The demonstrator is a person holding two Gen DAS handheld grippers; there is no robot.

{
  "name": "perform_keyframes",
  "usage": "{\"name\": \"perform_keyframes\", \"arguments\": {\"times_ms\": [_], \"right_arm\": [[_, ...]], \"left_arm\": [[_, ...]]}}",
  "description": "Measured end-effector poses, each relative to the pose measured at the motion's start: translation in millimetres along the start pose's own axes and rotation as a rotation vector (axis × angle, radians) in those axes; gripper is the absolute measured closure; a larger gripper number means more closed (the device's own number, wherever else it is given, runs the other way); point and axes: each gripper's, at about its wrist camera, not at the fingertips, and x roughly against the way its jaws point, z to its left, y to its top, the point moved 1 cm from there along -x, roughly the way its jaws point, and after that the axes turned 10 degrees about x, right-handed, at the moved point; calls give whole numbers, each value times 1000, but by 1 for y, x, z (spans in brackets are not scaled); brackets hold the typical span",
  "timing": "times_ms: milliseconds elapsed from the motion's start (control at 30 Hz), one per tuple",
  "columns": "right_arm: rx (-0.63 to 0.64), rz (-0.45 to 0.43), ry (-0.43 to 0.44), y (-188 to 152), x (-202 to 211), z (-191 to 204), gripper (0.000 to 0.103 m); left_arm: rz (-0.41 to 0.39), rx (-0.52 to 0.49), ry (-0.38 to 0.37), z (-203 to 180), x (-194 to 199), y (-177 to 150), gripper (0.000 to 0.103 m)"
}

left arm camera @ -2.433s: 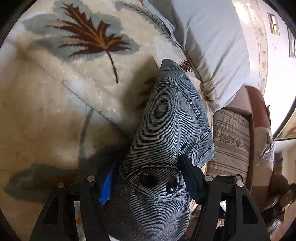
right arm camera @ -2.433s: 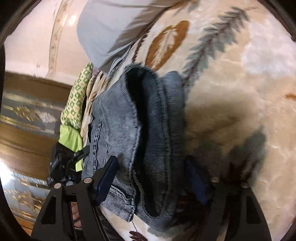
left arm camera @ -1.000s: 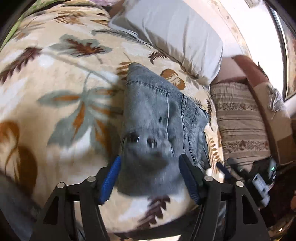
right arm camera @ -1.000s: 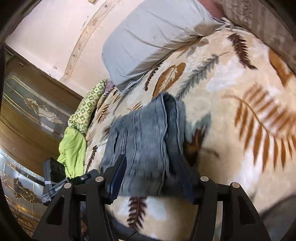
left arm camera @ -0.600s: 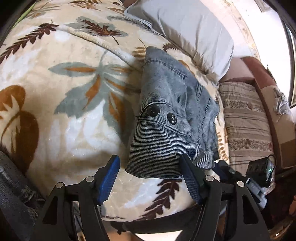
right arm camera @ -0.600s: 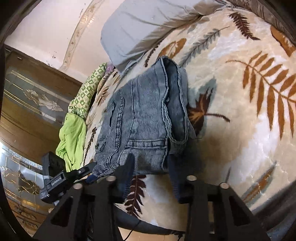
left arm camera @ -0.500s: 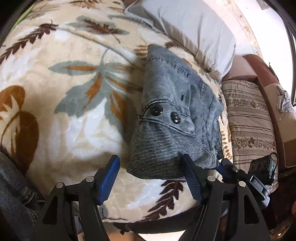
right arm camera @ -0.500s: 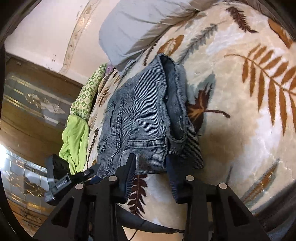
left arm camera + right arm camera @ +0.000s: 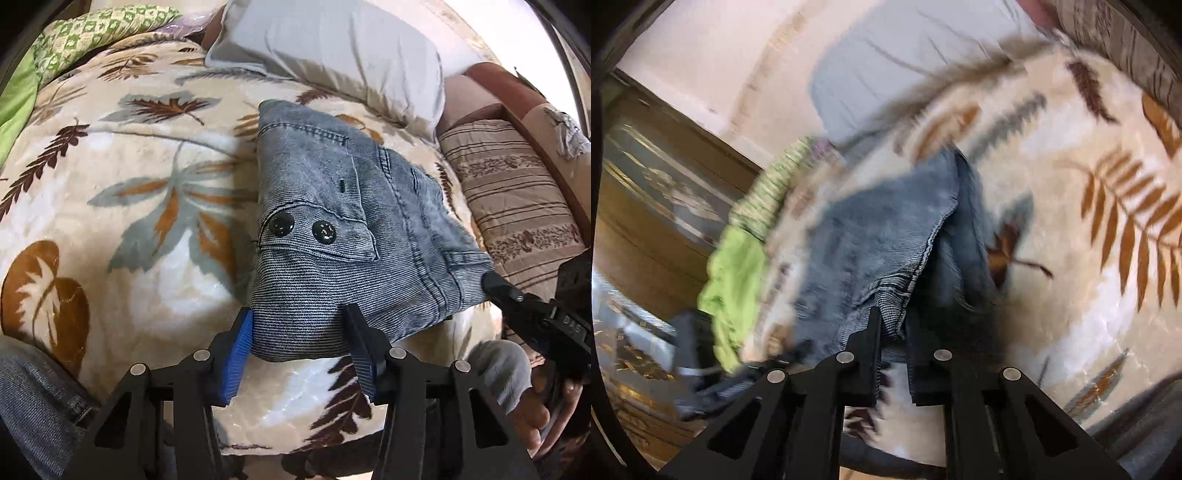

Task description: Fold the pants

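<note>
The folded blue denim pants lie on a cream leaf-print blanket, with two black buttons facing up. My left gripper is open, its fingers on either side of the near edge of the folded pants. In the blurred right wrist view the pants show again; my right gripper is closed on the pants' near hem, with a fold of denim between the fingers. The right gripper also shows at the pants' right corner in the left wrist view.
A grey pillow lies behind the pants. A striped cushion and a brown sofa arm are to the right. A green patterned cloth lies at the far left. A wooden cabinet stands beside the bed.
Both grippers pulled back from the pants, which came to rest folded on the blanket. The right gripper's jaws have since narrowed and closed on the near hem. The left stays open.
</note>
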Motion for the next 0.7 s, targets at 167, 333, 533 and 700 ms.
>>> {"name": "perform_keyframes", "arguments": {"times_ms": [167,333,533,700], "right_arm": [[24,104,-131,-12,-25,-9,93],[10,183,-179,-17,-45,-22,93],[10,102,-159,-14,-22,-10,77],[4,-25,-117,9,12,0,46]], "left_arm": [[7,-47,76,-3,-14,-4,52],[-28,-118,142,-18,-15,-11,49],[-27,-71,61,-15,8,-6,48],[-71,-28,-82,-14,43,12,34]]}}
